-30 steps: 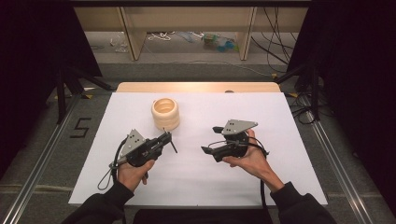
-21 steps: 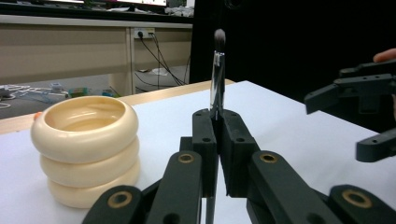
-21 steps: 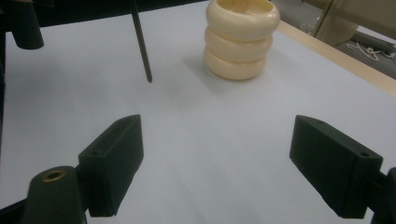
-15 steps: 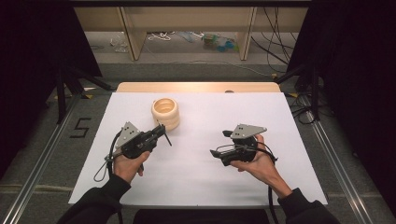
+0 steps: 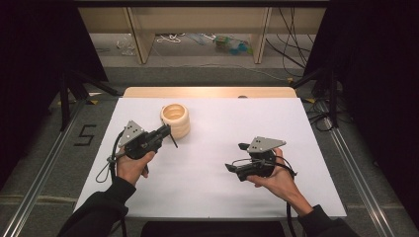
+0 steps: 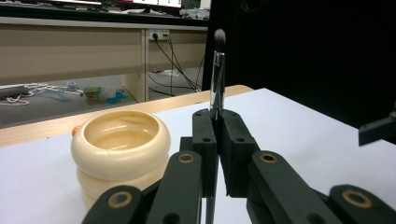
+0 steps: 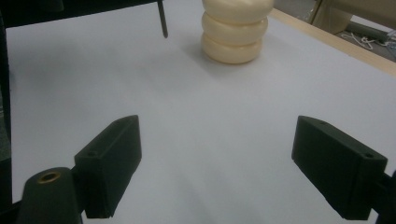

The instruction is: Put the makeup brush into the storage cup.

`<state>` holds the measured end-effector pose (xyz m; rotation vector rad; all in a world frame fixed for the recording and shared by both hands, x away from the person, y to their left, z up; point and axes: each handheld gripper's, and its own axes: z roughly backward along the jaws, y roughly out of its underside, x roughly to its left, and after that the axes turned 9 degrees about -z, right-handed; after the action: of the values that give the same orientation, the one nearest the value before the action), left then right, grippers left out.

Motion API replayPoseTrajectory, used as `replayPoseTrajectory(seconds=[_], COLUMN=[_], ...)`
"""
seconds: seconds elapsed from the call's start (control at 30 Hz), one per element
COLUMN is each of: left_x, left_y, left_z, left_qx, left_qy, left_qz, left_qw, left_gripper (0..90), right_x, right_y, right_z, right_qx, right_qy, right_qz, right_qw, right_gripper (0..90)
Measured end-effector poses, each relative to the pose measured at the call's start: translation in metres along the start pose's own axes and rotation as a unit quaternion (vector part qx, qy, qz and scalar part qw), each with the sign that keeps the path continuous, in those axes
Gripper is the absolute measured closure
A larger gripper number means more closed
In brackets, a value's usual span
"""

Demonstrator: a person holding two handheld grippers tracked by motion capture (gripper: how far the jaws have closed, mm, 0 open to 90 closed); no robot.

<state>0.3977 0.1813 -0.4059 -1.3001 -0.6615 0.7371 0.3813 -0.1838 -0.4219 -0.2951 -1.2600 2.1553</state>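
Since the earlier frame my left tool point(image 5: 165, 131) has moved up-table toward the ribbed cream holder point(image 5: 175, 120); my right tool point(image 5: 236, 158) has drifted right and back. Left tool is clenched on a small makeup brush point(image 6: 217, 74), held upright, bristles up, handle tip hanging below the jaws. It sits just beside the holder, not over the opening. Right tool is released, jaws wide, hovering over bare white table point(image 5: 207, 173). Judgement: pickup done; carrying over the rim and lowering the brush in remain.
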Motion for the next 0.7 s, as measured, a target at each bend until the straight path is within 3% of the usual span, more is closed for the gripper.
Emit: replayPoseTrajectory(seconds=[0.33,0.7], left_x=[0.018,0.033], left_y=[-0.011,-0.041], left_z=[-0.005,-0.013], left_qx=[0.006,-0.003], left_qy=[-0.021,-0.035], left_qz=[0.003,0.002], left_qw=[0.9997,0.9994], left_gripper=[85.3,85.3], right_x=[-0.002,-0.003], right_y=[0.005,0.005], right_z=[0.000,0.000], right_qx=[0.007,0.006], right_qy=[-0.004,-0.002], right_qz=[-0.002,0.003], right_qw=[1.0000,1.0000], right_gripper=[17.9,18.4])
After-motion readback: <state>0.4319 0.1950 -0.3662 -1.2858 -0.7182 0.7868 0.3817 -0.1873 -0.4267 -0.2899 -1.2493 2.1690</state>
